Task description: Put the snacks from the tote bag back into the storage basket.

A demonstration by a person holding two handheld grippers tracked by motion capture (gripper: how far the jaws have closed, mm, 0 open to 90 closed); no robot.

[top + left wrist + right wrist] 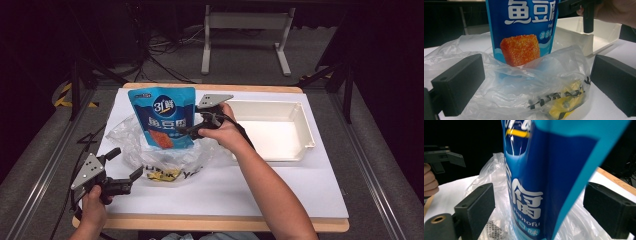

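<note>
Left gripper (124, 164): nearest the person, low at the table's front left, jaws spread wide and grasping nothing; in the left gripper view its two black jaws stand either side of the plastic bag without touching it.
Table (280, 195): white top with a wooden edge, bare at the front right.
Plastic bag (131, 145): clear and crumpled, lying on the table just beyond the left gripper, black lettering on it and something yellow (564, 105) inside at its near end.
Blue pouch (162, 117): snack packet with white characters and a picture of an orange cube, standing upright with its lower part down in the mouth of the plastic bag.
Right gripper (186, 131): at the pouch's right edge; in the right gripper view its jaws stand apart with the pouch between them, and whether they pinch it I cannot tell.
White tray (300, 130): farthest, on the table's right rear, just beside the right hand (222, 132).
</note>
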